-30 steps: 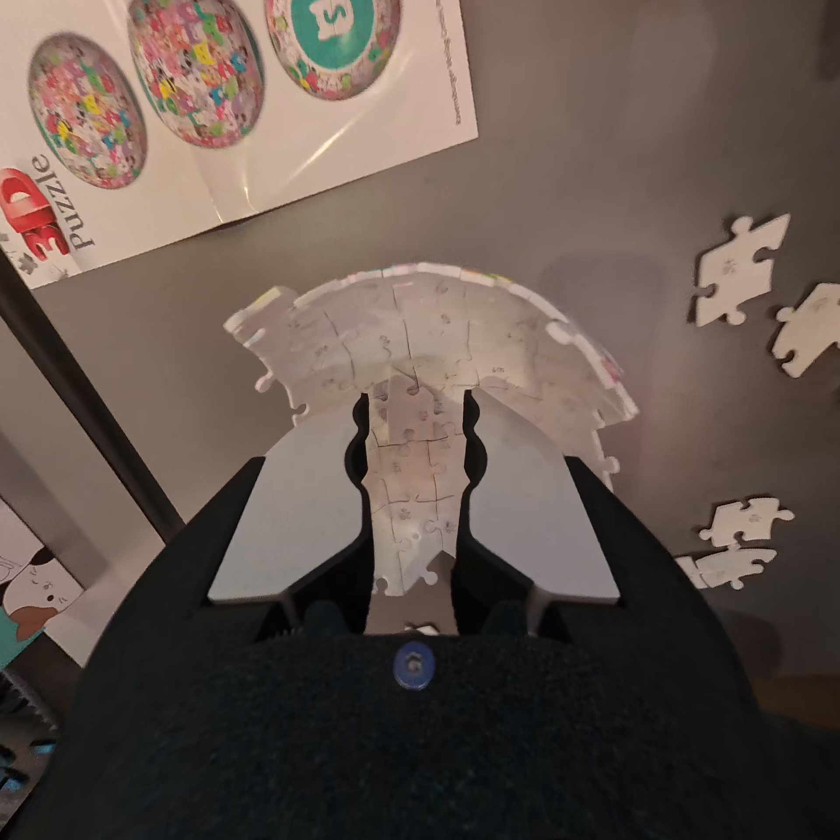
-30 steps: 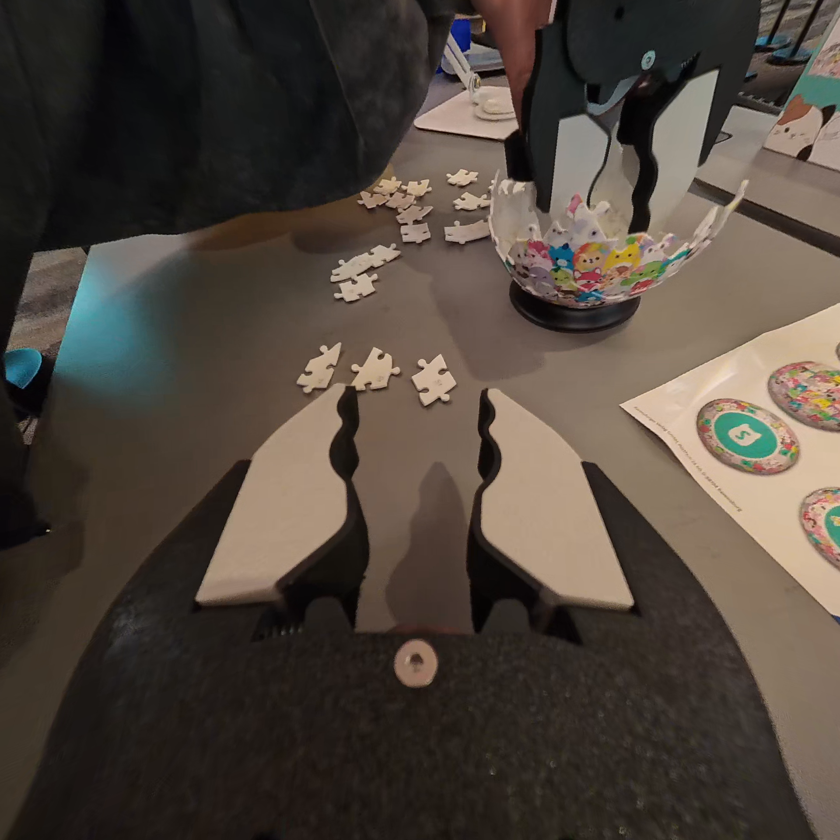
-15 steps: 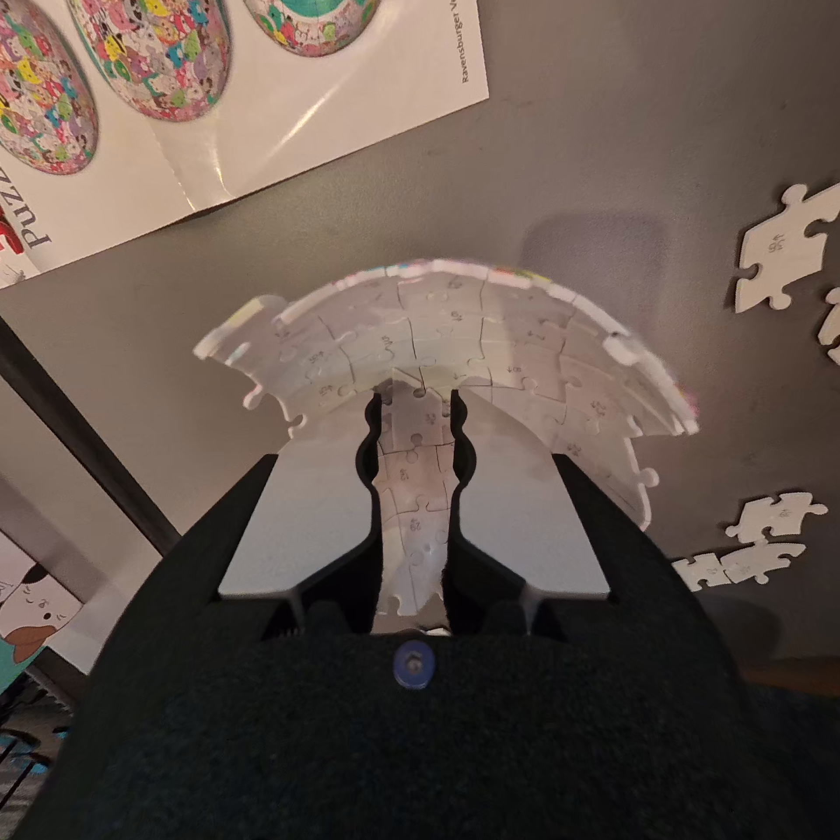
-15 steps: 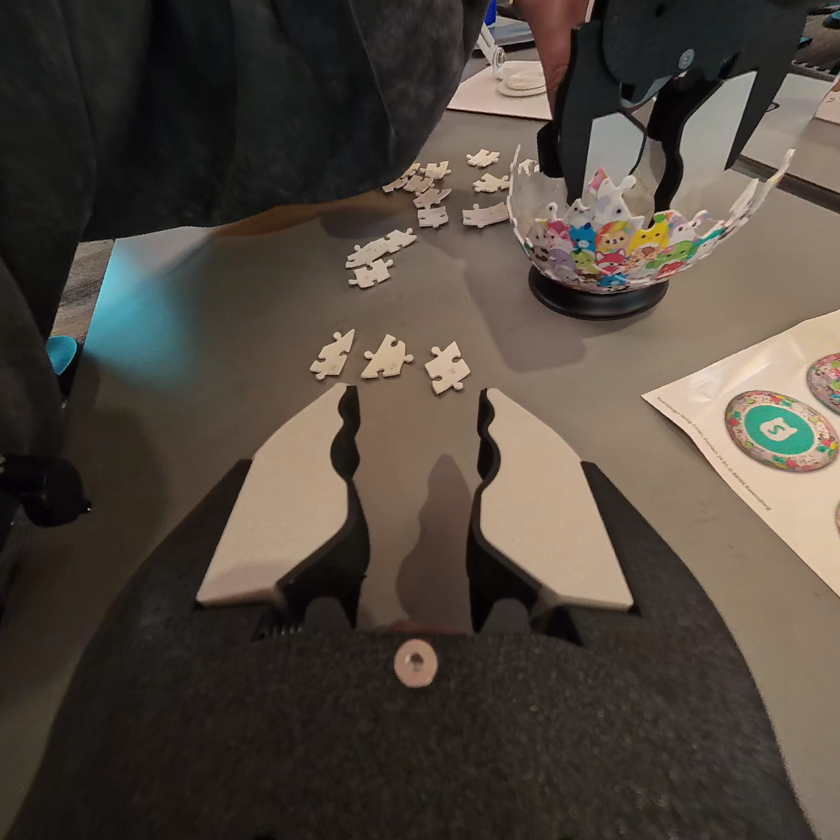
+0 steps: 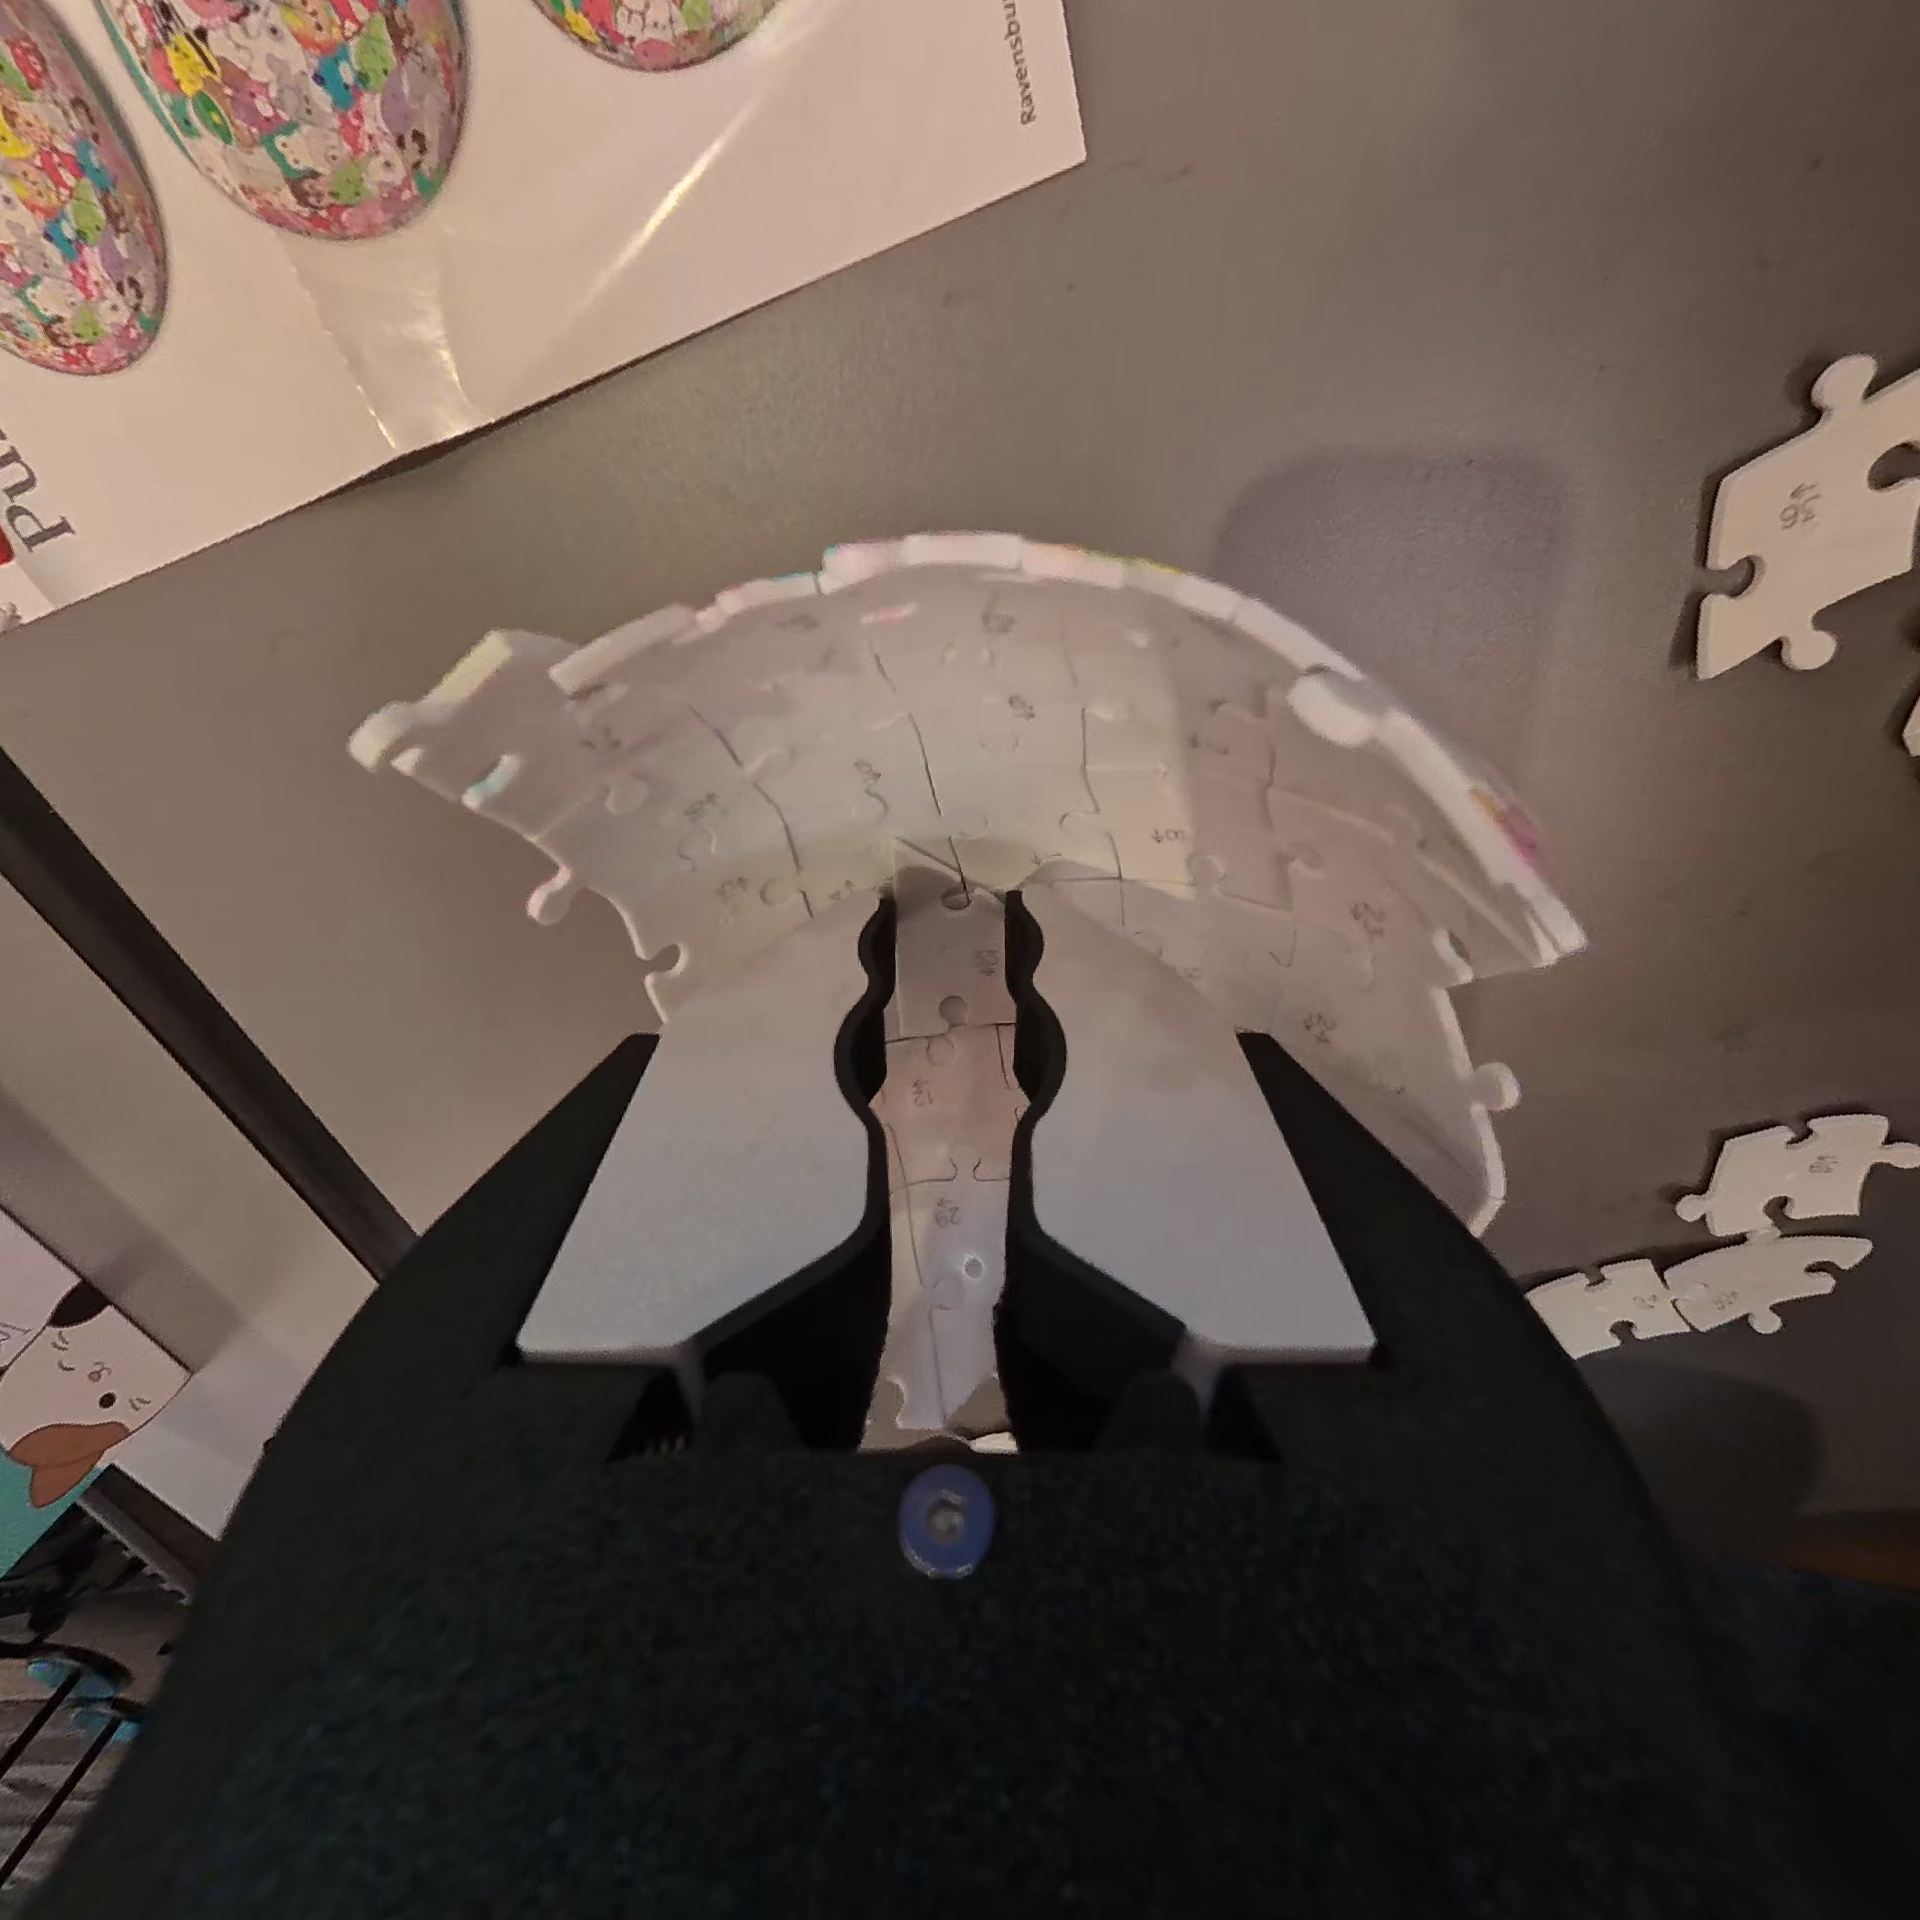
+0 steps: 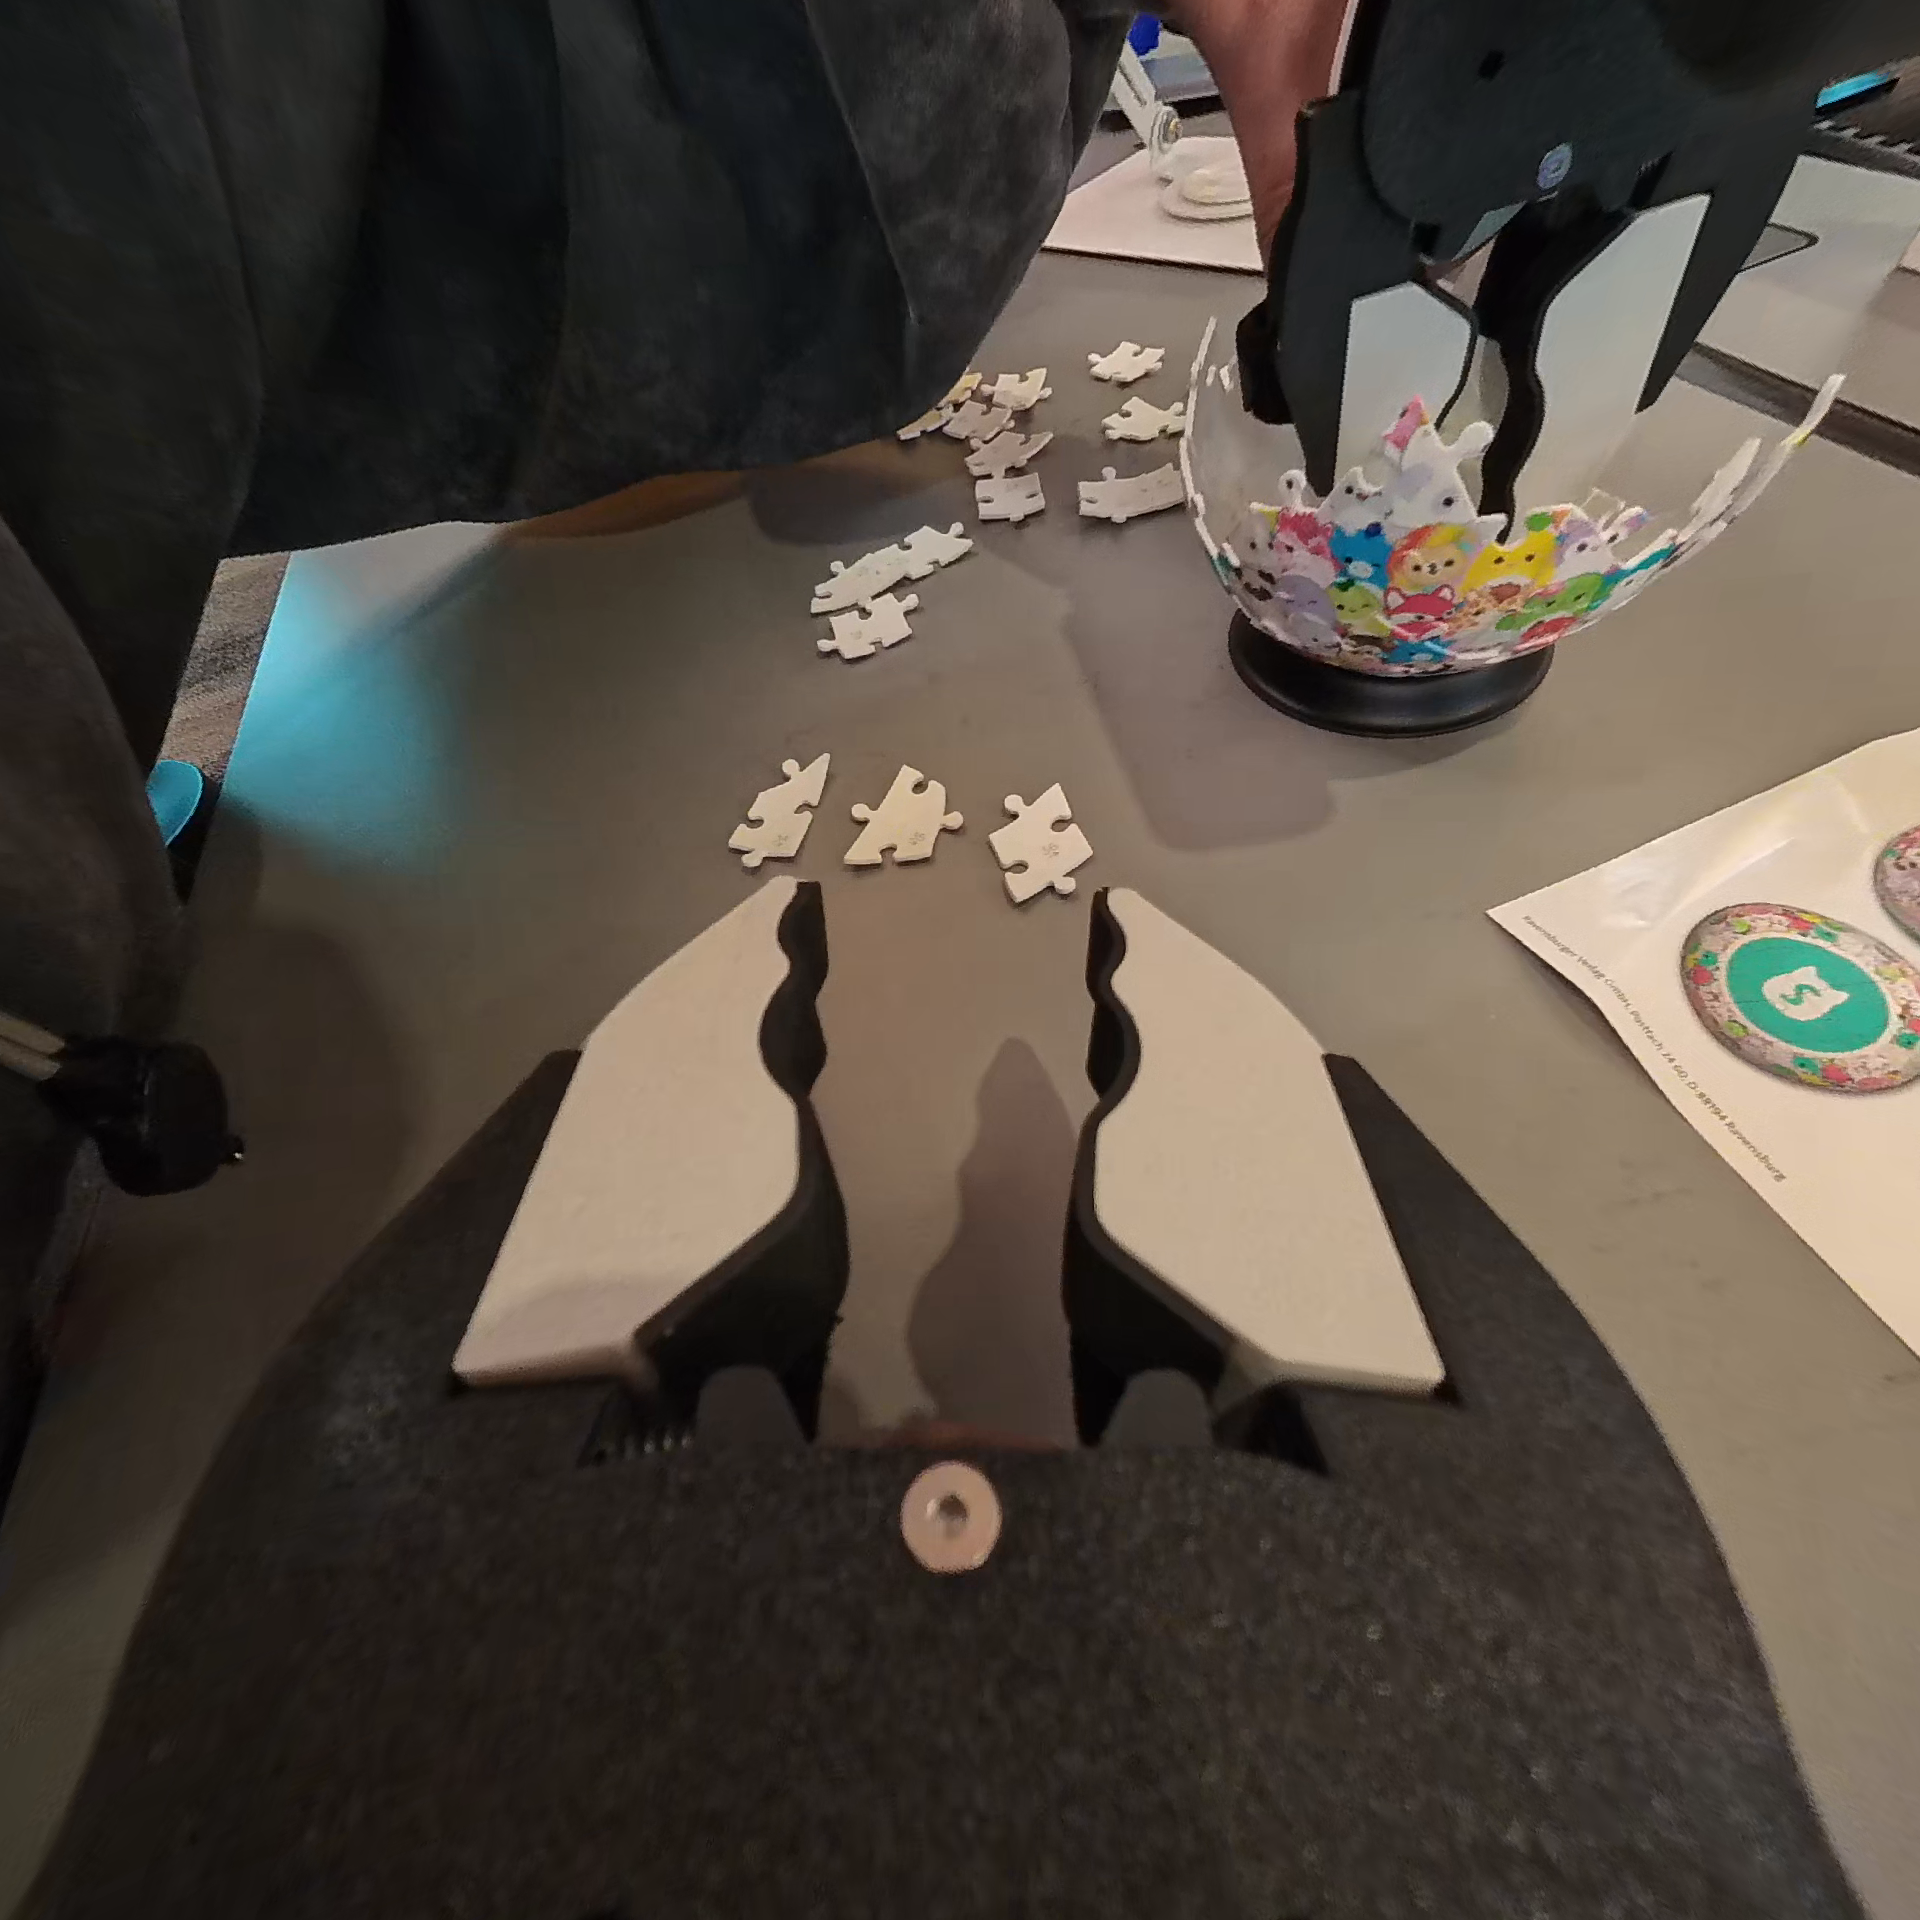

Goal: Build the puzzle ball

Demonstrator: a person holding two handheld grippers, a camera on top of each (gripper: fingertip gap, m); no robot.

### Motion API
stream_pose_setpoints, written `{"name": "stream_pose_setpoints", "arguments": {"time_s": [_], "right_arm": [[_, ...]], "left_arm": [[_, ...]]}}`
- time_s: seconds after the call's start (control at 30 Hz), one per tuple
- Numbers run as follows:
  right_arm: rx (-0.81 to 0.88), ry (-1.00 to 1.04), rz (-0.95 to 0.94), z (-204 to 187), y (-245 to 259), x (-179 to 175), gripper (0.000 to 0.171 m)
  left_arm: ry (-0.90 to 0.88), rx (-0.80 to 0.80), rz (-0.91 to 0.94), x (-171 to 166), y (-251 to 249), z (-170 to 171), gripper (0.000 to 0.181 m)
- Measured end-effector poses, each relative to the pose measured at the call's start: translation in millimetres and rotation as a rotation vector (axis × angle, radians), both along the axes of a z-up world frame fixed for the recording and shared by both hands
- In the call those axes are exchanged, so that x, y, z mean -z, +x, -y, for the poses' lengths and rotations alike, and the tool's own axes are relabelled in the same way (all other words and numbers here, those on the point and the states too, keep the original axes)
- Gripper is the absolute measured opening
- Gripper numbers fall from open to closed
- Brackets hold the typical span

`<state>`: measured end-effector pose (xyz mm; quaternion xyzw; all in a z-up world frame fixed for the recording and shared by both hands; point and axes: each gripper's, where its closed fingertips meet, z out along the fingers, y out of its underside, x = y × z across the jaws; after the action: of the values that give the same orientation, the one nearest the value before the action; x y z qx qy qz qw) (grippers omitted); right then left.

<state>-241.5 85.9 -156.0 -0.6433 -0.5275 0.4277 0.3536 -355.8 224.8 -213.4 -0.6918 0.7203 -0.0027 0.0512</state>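
Note:
The half-built puzzle ball (image 6: 1455,592) is a colourful open shell on a black ring stand (image 6: 1392,691). The left wrist view looks down into its white inside (image 5: 1039,748). My left gripper (image 5: 951,914) reaches down over the near rim, and its jaws are closed narrowly on an upright piece (image 5: 951,966) in the shell wall. It also shows in the right wrist view (image 6: 1408,499) on a pale piece (image 6: 1403,457) that sticks up from the rim. My right gripper (image 6: 956,904) is open and empty, low over the table just behind three loose white pieces (image 6: 904,816).
The instruction sheet (image 6: 1766,1018) lies right of the stand and also shows in the left wrist view (image 5: 623,208). Several loose pieces (image 6: 997,447) lie left of the ball; others lie beside the shell (image 5: 1704,1247). A person's dark sleeve (image 6: 520,208) hangs over the left. The left gripper's tips are roughly 20 cm from the right gripper's.
My left gripper's jaws have narrowed onto the piece in the shell wall and moved closer to the shell. My right gripper has stayed open and drifted slightly, so the ball sits farther right in its view.

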Motion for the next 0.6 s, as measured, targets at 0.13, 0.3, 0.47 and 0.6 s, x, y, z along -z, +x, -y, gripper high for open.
{"name": "stream_pose_setpoints", "arguments": {"time_s": [0.13, 0.3, 0.47, 0.6], "right_arm": [[-0.002, 0.001, 0.005, 0.4, 0.1, 0.2, 0.048], [-0.007, 0.003, 0.005, 1.5, -0.3, -0.4, 0.048], [-0.013, 0.002, 0.008, 2.9, -0.5, -0.1, 0.047], [-0.017, -0.002, 0.011, 3.6, -0.6, 0.5, 0.047]], "left_arm": [[0.001, 0.001, 0.002, -0.4, -0.2, 0.1, 0.018], [-0.01, 0.007, 0.0, -0.7, -1.9, 3.5, 0.002], [-0.032, 0.004, 0.0, -1.8, -2.6, 6.7, 0.012], [-0.106, -0.004, -0.012, -2.2, -2.0, 14.7, 0.023]]}}
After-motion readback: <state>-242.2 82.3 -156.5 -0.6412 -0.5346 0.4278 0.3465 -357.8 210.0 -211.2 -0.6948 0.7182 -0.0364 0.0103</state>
